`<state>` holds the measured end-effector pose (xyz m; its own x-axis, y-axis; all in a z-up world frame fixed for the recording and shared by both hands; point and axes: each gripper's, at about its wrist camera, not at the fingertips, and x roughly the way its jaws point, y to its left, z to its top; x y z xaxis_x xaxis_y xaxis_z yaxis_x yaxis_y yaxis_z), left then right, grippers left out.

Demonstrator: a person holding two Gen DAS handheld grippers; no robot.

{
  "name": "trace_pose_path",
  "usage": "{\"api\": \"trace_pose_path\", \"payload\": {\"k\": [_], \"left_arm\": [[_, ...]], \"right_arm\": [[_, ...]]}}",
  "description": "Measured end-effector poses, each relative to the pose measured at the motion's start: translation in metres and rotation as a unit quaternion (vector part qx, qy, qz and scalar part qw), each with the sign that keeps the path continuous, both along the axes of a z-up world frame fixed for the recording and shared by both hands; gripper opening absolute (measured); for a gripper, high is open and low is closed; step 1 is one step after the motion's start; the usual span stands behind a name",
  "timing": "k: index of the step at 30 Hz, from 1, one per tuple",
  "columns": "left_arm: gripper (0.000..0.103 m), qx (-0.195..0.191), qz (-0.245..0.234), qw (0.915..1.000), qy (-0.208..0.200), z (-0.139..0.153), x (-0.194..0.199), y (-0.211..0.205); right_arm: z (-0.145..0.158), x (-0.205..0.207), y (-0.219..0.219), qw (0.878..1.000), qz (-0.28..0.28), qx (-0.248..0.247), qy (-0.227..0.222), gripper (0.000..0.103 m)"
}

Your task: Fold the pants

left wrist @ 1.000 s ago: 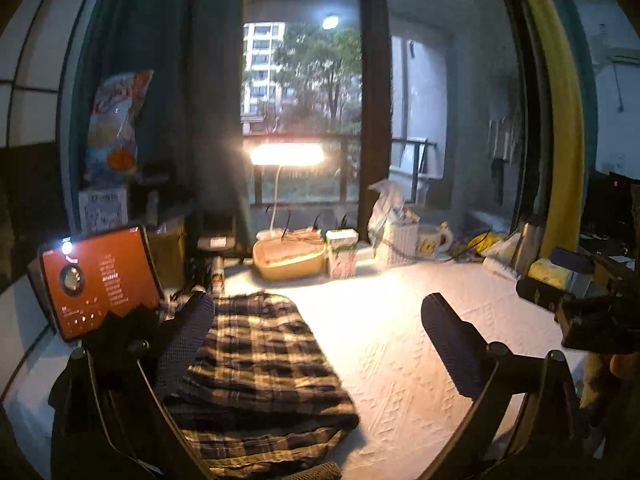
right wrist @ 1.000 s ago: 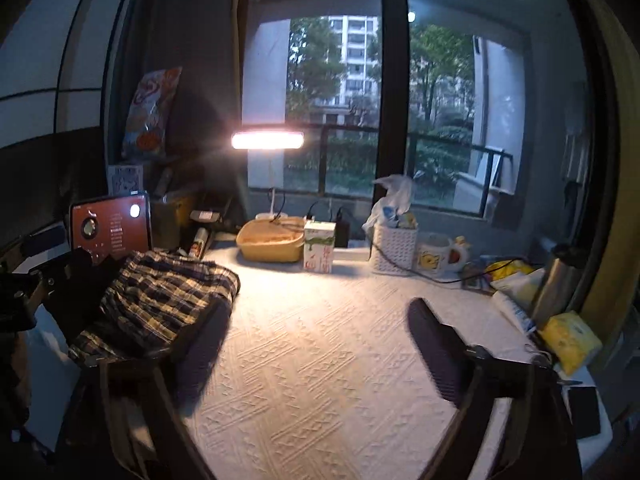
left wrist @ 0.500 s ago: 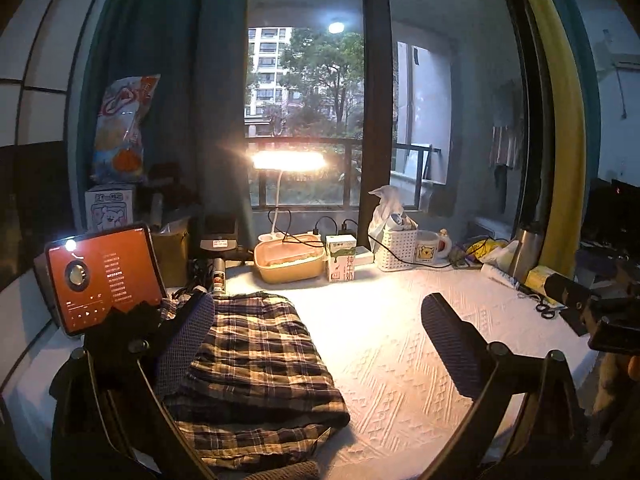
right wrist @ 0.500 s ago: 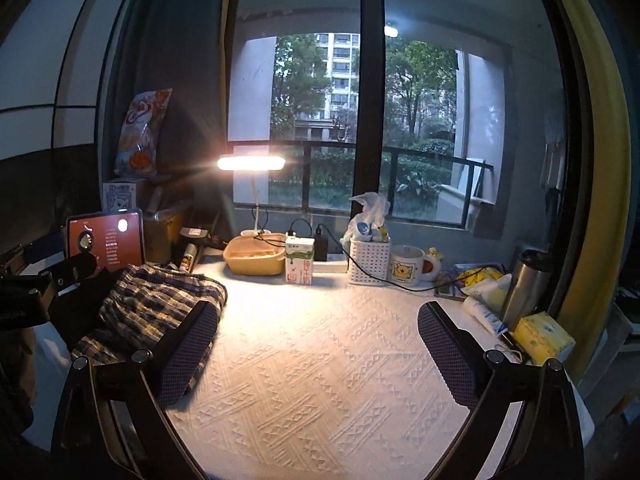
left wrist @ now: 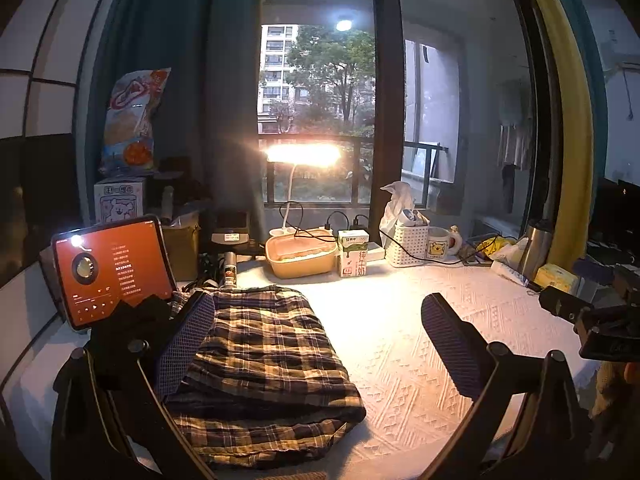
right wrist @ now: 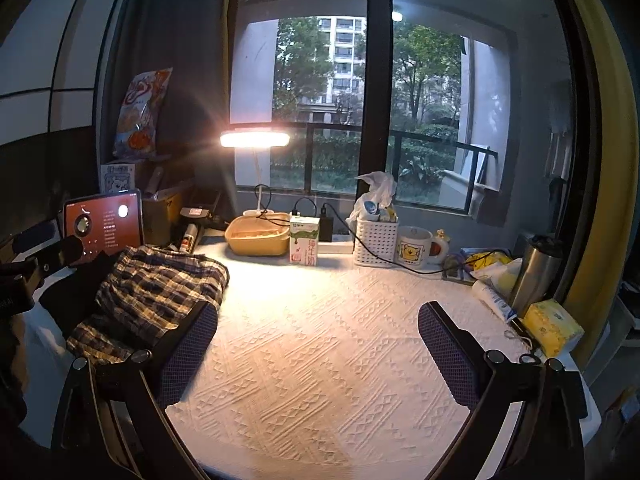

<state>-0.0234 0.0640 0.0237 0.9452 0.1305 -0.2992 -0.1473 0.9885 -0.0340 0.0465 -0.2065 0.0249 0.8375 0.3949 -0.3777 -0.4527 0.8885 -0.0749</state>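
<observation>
Folded brown-and-cream plaid flannel pants (left wrist: 264,364) lie at the left of the white embossed-cloth table (right wrist: 328,360), long axis near-to-far

Left gripper (left wrist: 316,344) is nearer, fingers spread, left pad over the bundle's left edge; contact unclear

Right gripper (right wrist: 320,356) fingers spread, empty, pants to its far left

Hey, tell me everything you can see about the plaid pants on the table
The plaid pants are soft woven fabric checked in dark navy, tan and cream. They lie folded into a thick, layered bundle, slightly rumpled, at the left side of the white textured tablecloth, in front of the orange-screened tablet and beside a dark cloth. Both grippers are open and hold nothing; whether the left gripper's finger touches the pants is unclear.
</observation>
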Motion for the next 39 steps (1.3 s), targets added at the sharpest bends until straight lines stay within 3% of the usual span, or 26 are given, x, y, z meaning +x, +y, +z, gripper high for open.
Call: {"api": "trace_pose_path", "payload": {"k": [39], "left_arm": [[0.102, 0.007, 0.003, 1.0000, -0.001, 0.0007, -0.0007, -0.0007]], "right_arm": [[-0.0014, 0.0001, 0.0012, 1.000, 0.002, 0.002, 0.004, 0.101]]}}
